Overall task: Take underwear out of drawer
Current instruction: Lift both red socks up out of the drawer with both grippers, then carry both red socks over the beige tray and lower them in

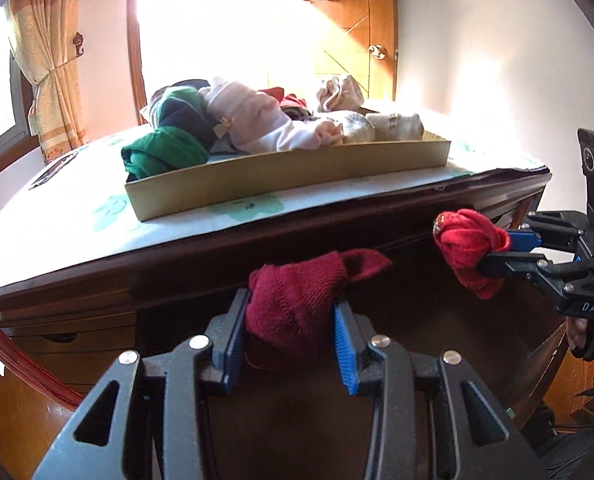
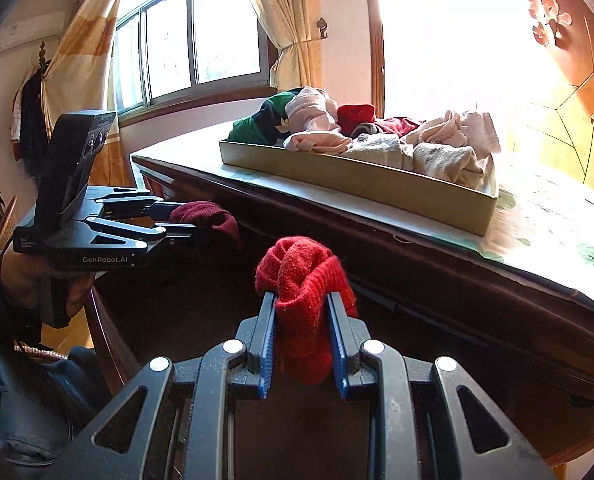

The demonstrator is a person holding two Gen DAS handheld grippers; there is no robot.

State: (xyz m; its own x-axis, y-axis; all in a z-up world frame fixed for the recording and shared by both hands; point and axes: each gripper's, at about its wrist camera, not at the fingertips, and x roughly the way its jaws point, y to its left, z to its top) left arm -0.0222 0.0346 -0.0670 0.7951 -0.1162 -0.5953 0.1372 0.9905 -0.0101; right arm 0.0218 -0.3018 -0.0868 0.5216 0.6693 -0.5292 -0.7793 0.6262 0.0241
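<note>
Wood, dark and shiny, makes up the big table (image 1: 257,240). A flat cardboard tray (image 1: 281,176) (long, low walls) is heaped with soft rolled clothes (image 1: 257,120). A dark red knit bundle (image 1: 297,300) is squeezed in the left gripper (image 1: 287,330). A fuzzy bright red roll (image 2: 303,300) is pinched by the right gripper (image 2: 301,338), both held below the table edge.

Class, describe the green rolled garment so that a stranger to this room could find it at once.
Find the shallow cardboard tray on the dark wooden table. At the tray's window-side end lies the green bundle, pressed against a navy and green roll. It alone is solid green; its neighbours are pink, cream or red.
</note>
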